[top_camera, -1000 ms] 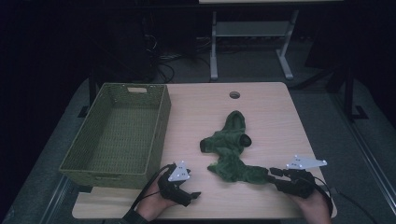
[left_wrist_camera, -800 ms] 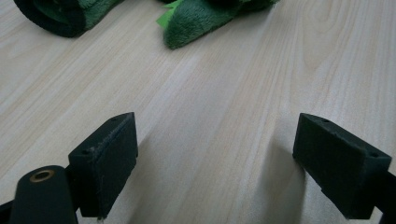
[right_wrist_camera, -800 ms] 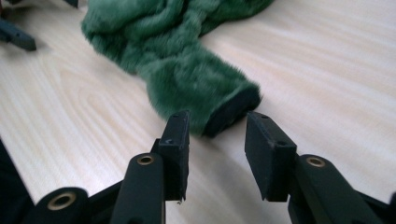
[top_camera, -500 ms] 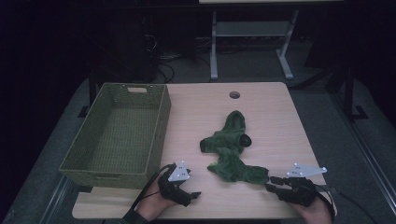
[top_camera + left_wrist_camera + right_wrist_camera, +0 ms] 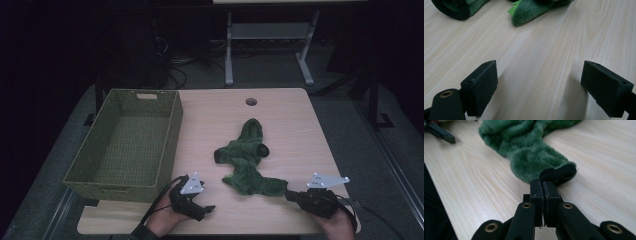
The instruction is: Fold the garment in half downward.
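Count: one green fleece garment (image 5: 248,162), one woven green basket (image 5: 125,145), one wooden table (image 5: 295,125), two grippers; one round hole (image 5: 251,102) in the tabletop near the far edge.

Garment lies crumpled on the table right of centre, well apart from the basket, which sits at the table's left side; its near sleeve end runs toward the right gripper (image 5: 290,196) at the near right edge.

Right gripper: jaws have just been closing; in the right gripper view they stand pressed together, pinching the black cuff edge (image 5: 559,173) of the sleeve right at the tips; pinch looks shallow, only the cuff rim is between the pads.

Left gripper (image 5: 207,207): near the table's near edge, just beside the basket's near right corner; jaws wide apart over bare wood, nothing between them, pads (image 5: 480,86) not touching cloth.

View differences: high view gives the whole layout, basket interior and both hands; it does not resolve the right jaw contact. Right gripper view shows the cuff pinch and the fleece pile close up; the other gripper's jaw tip sits in its top left corner. Left gripper view shows the gap between its jaws; garment fabric shows at its top edge, well apart from the pads.
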A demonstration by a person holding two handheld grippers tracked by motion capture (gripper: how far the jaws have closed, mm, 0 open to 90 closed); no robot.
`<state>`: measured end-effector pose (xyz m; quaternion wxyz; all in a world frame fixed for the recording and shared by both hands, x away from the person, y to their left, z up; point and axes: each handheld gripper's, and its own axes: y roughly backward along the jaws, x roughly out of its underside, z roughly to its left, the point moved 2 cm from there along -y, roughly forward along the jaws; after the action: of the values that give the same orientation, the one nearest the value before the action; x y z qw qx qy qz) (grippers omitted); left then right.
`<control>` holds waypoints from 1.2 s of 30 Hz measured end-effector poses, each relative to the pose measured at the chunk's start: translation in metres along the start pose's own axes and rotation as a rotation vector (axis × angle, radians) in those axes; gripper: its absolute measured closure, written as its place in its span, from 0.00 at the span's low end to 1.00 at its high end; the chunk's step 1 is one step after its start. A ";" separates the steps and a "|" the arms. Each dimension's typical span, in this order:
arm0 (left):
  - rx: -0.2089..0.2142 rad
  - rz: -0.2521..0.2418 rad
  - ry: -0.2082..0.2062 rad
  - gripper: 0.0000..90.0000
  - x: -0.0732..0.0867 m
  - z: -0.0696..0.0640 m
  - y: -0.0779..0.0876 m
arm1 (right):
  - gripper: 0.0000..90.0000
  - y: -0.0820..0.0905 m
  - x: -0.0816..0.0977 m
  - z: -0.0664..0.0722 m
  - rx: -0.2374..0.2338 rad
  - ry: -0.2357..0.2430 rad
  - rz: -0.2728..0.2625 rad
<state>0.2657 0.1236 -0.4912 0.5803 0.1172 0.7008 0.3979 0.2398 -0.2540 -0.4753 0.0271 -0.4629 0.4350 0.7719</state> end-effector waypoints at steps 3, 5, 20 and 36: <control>0.000 0.000 0.000 0.15 0.000 0.000 0.000 | 0.98 0.004 -0.005 0.001 -0.005 0.018 -0.022; 0.000 0.000 0.000 0.15 0.000 0.000 0.000 | 0.98 0.006 -0.009 0.002 -0.007 0.034 -0.037; -0.001 0.004 -0.008 0.15 0.000 0.001 0.000 | 0.98 -0.003 -0.054 0.017 -0.053 0.208 -0.096; -0.003 0.002 -0.009 0.15 -0.001 0.001 0.000 | 1.00 -0.064 -0.103 0.034 -0.165 0.298 -0.041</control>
<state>0.2666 0.1233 -0.4910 0.5833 0.1188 0.6975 0.3989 0.3034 -0.1533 -0.4335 -0.0599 -0.5817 0.3596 0.7272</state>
